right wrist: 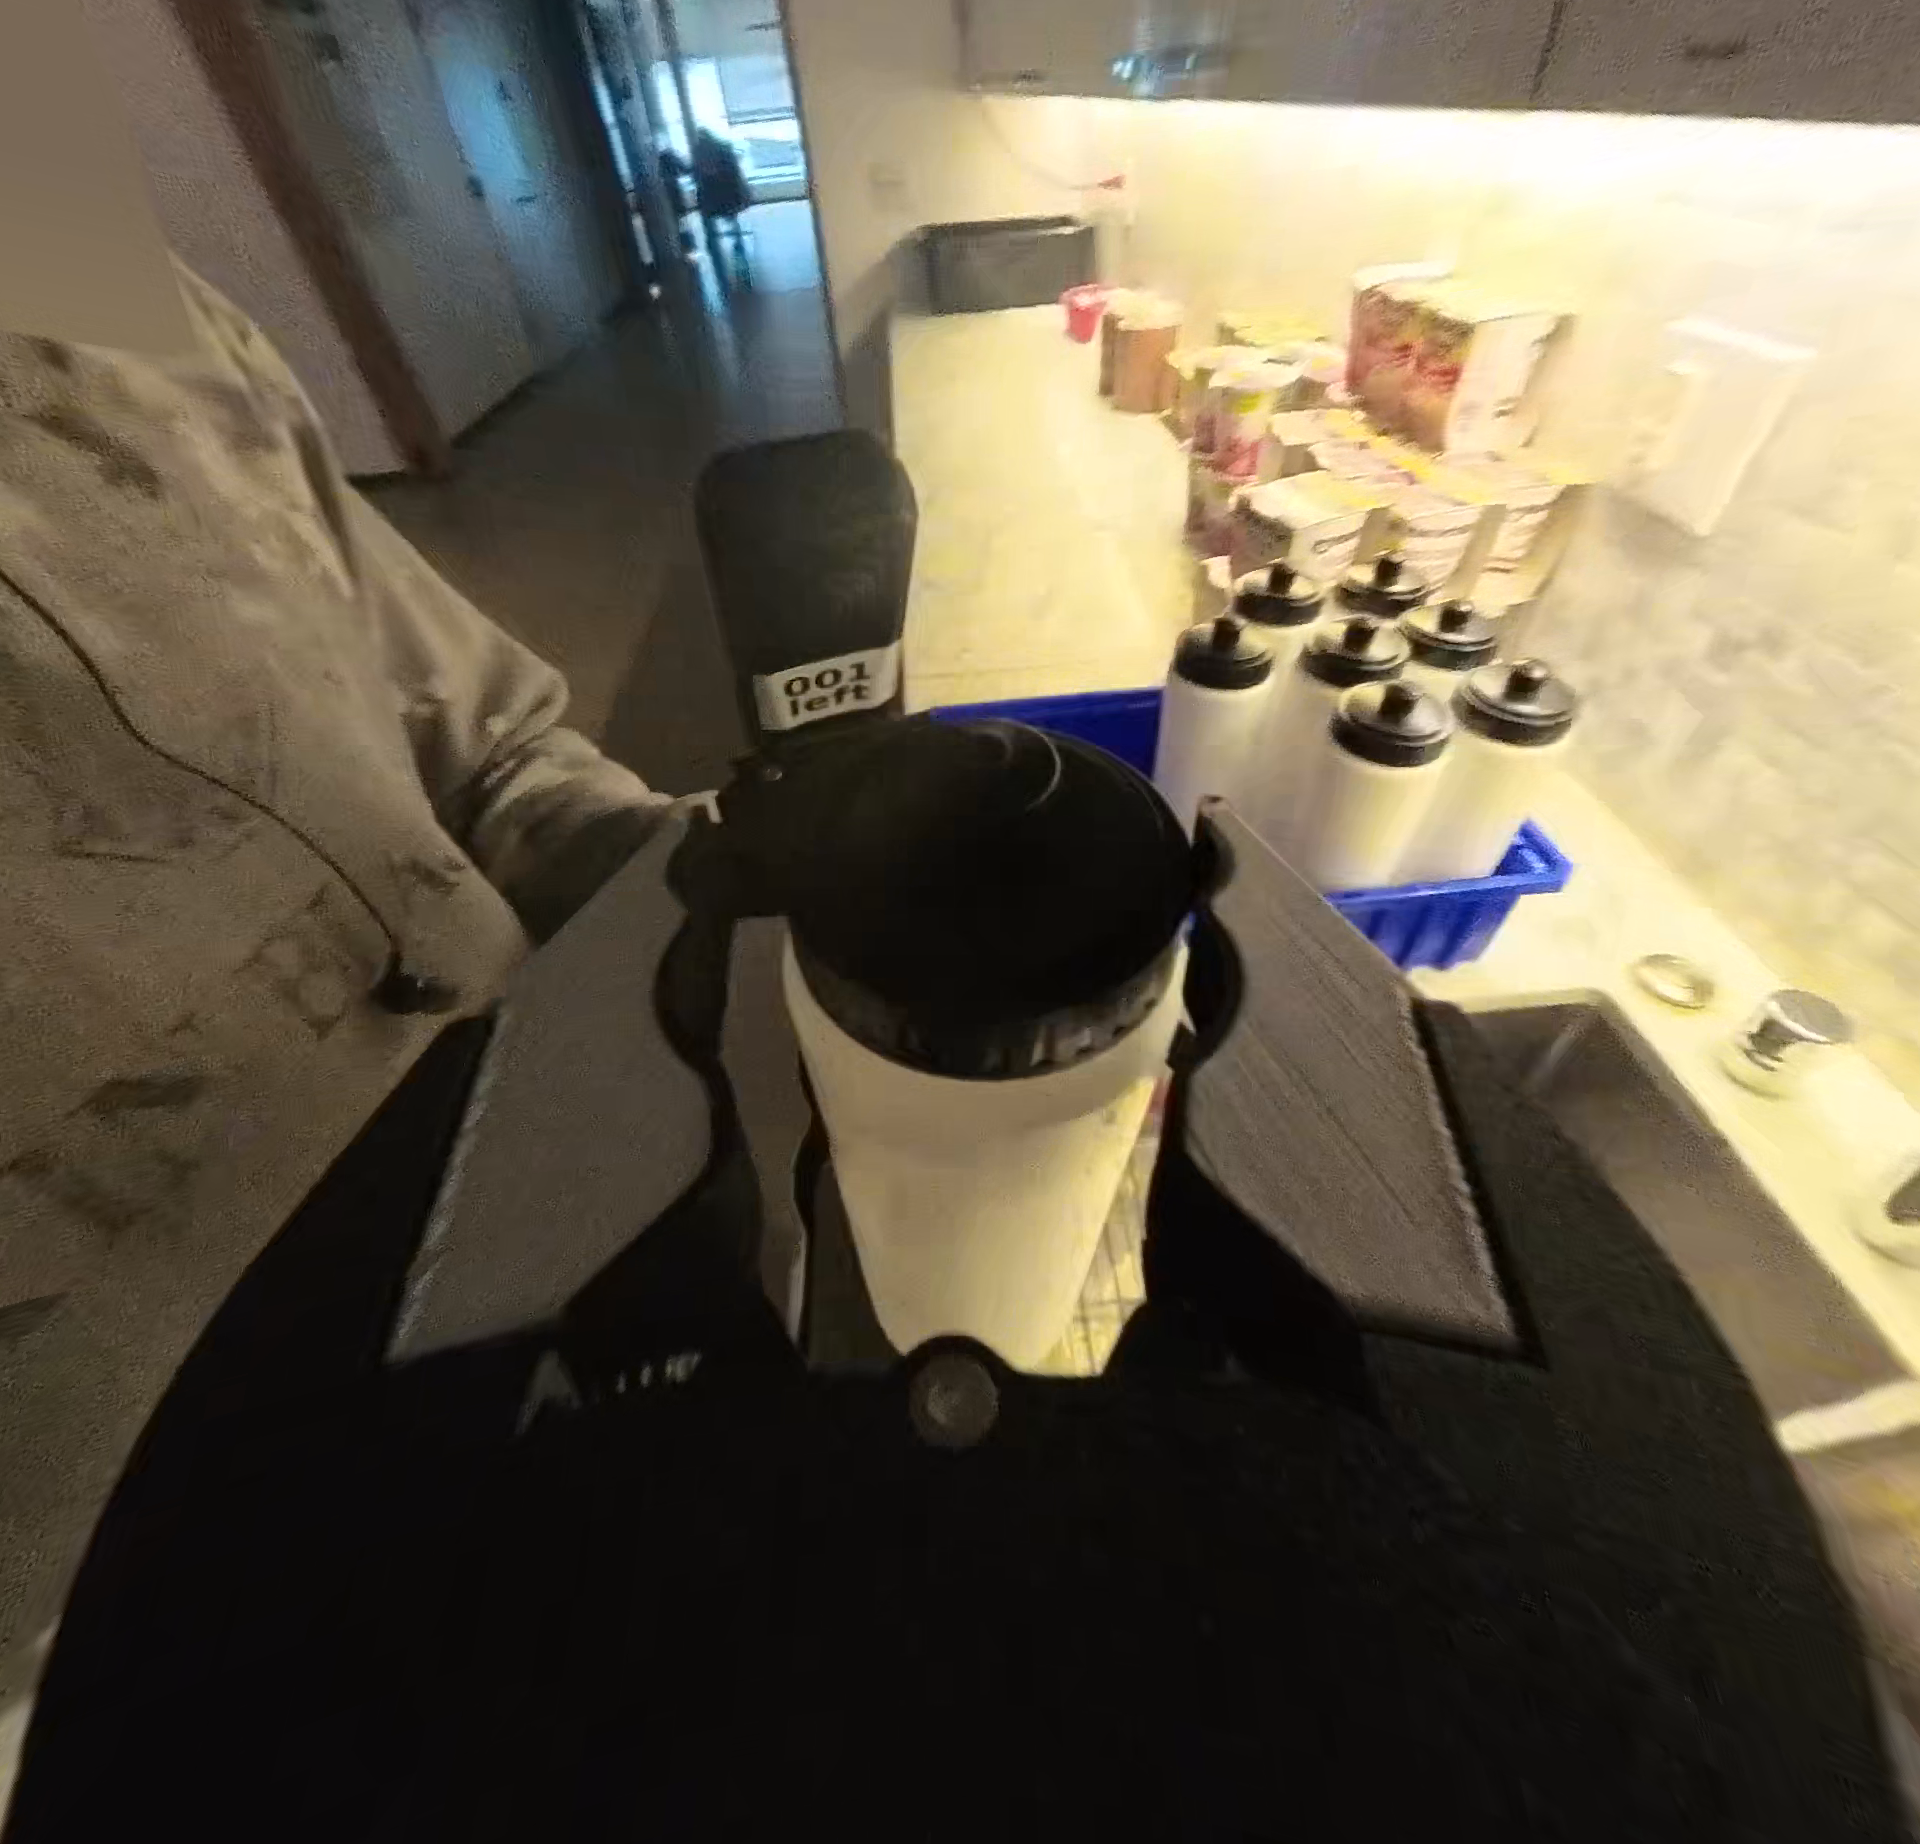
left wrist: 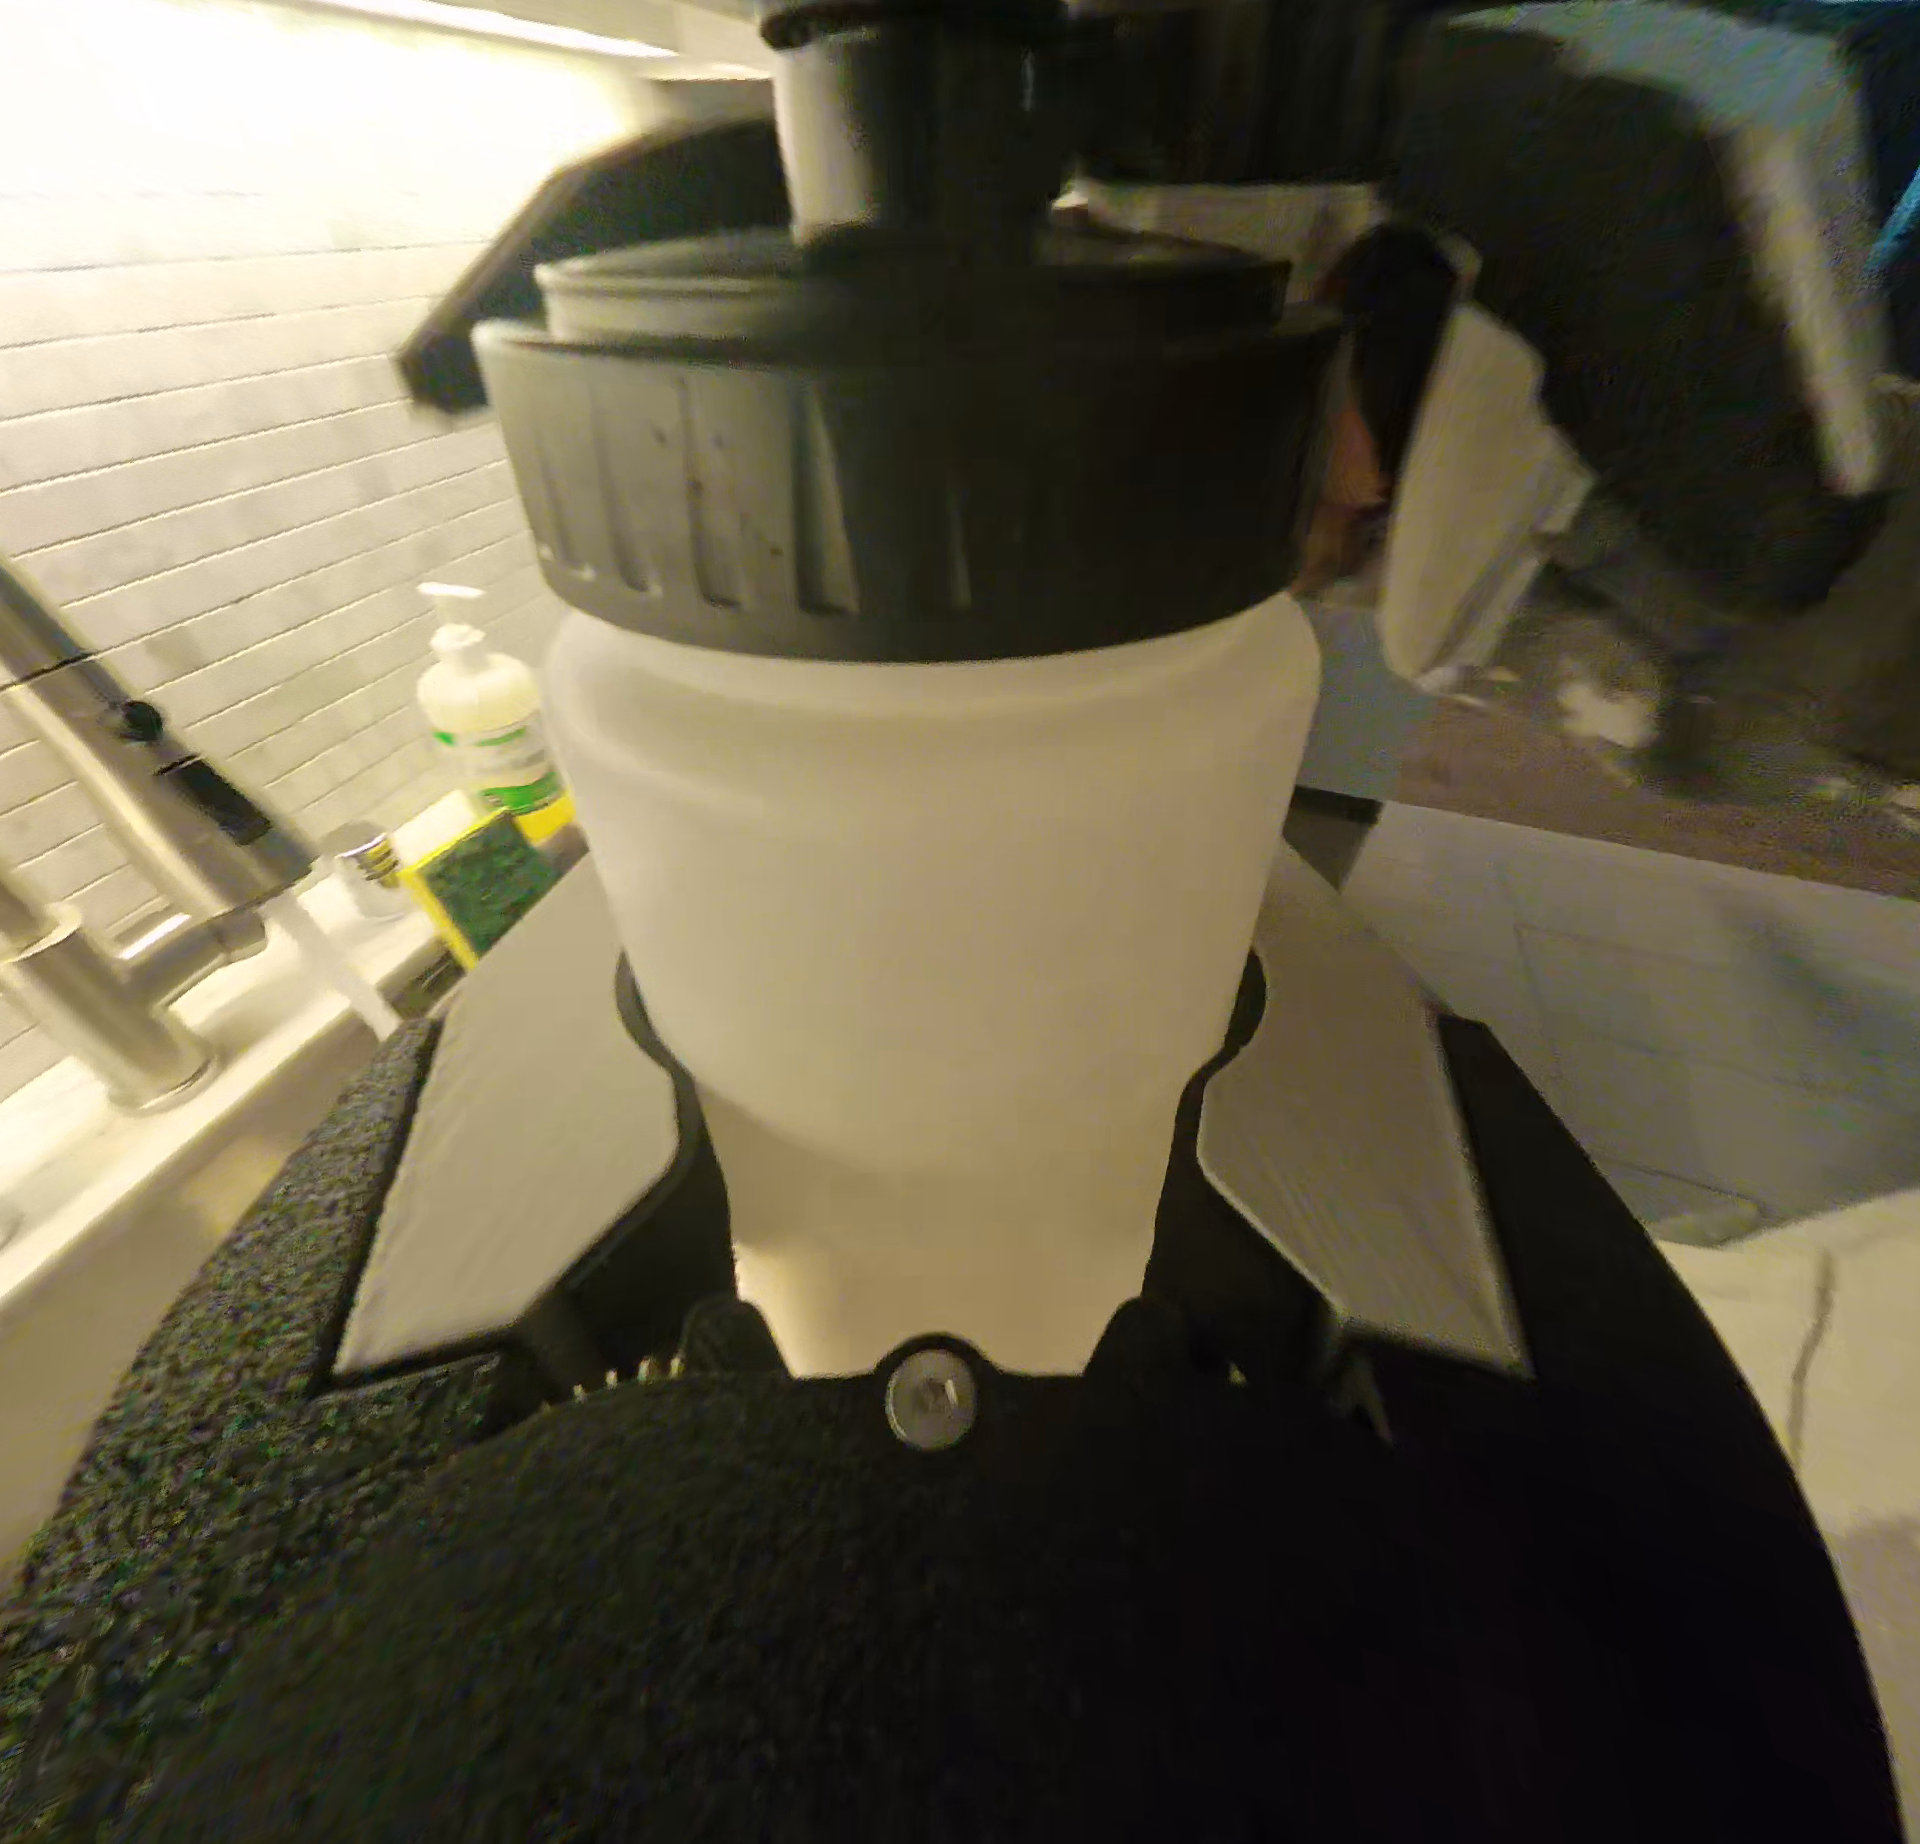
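Observation:
My left gripper point(left wrist: 940, 963) is shut on the body of a translucent white bottle point(left wrist: 935, 859) and holds it upright. The bottle has a black ribbed cap point(left wrist: 904, 485) with a spout on top. My right gripper point(right wrist: 961, 828) comes down from above, its jaws closed around the cap point(right wrist: 977, 880), with the white bottle body point(right wrist: 977, 1171) below. In the left wrist view one of the right gripper's fingers point(left wrist: 1475, 506) shows blurred beside the cap. The left gripper's black handle point(right wrist: 805, 568) stands behind the bottle in the right wrist view.
A blue bin point(right wrist: 1455, 911) on the counter holds several matching bottles point(right wrist: 1382, 786), with stacked packages point(right wrist: 1455, 371) behind it. A dark sink point(right wrist: 1621, 1119) lies below right. A steel faucet point(left wrist: 135, 859), soap dispenser point(left wrist: 483, 714) and sponge point(left wrist: 478, 880) stand at left. A person's sleeve point(right wrist: 208, 755) is near.

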### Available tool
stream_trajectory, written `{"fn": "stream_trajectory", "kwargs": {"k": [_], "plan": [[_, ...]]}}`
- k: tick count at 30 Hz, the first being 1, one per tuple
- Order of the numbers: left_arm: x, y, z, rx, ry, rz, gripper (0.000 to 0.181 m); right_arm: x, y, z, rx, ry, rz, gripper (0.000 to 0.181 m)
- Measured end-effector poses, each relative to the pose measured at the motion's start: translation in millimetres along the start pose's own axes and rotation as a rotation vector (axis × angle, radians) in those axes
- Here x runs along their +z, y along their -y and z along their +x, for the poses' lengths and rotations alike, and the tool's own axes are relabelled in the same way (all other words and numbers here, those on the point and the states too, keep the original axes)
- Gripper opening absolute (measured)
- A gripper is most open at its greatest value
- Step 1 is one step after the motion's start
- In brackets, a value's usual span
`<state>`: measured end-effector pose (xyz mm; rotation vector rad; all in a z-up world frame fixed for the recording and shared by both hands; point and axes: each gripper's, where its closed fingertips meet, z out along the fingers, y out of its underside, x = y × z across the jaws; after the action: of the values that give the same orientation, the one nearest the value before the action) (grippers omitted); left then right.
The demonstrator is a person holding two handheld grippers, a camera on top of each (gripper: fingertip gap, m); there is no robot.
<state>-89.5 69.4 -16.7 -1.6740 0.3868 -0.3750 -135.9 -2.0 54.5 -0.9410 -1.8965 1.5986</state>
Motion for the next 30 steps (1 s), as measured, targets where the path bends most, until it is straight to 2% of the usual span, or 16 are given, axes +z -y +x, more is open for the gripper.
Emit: {"fn": "stream_trajectory", "kwargs": {"k": [2, 4, 6, 10, 12, 13, 14, 19, 20, 21, 23, 25, 29, 30], "plan": [[0, 3, 10, 0.002, -0.041, 0.002, 0.103, 7, 1, 1, 0.003, -0.002, 0.015, 0.078], [-2, 5, 7, -0.023, -0.016, 0.009, 0.103, 9, 5, 8, 0.032, -0.096, 0.074, 0.078], [-3, 0, -4, -0.015, 0.069, -0.010, 0.102, 10, 1, 20, 0.038, -0.279, 0.078, 0.079], [-2, -11, -26, 0.020, 0.242, -0.032, 0.103, 3, -10, 44, 0.130, -0.761, 0.116, 0.083], [0, -13, -27, 0.032, 0.259, -0.022, 0.105, -2, -13, 46, 0.096, -0.893, 0.106, 0.084], [1, -13, -24, 0.020, 0.240, -0.018, 0.104, 0, -15, 45, 0.049, -0.883, 0.074, 0.085], [1, -12, -22, -0.002, 0.215, -0.010, 0.104, 4, -13, 40, 0.001, -0.810, 0.058, 0.089], [1, -10, 3, 0.026, 0.044, -0.013, 0.102, 5, -16, 2, -0.090, -0.202, -0.053, 0.095], [2, -9, 8, 0.026, 0.019, -0.013, 0.103, 3, -15, -2, -0.067, -0.136, -0.053, 0.091], [2, -8, 12, 0.027, -0.001, -0.006, 0.103, 1, -16, -2, -0.057, -0.109, -0.059, 0.078], [4, -6, 15, 0.015, -0.011, 0.001, 0.102, 1, -15, 0, -0.016, -0.104, -0.035, 0.078], [5, -7, 7, -0.023, 0.038, 0.002, 0.103, 3, -15, 14, 0.019, -0.262, 0.017, 0.079], [10, -22, -26, 0.009, 0.280, -0.063, 0.104, -8, -28, 46, 0.126, -0.782, 0.083, 0.079], [11, -24, -30, 0.034, 0.320, -0.067, 0.103, -12, -29, 48, 0.114, -0.867, 0.106, 0.079]]}}
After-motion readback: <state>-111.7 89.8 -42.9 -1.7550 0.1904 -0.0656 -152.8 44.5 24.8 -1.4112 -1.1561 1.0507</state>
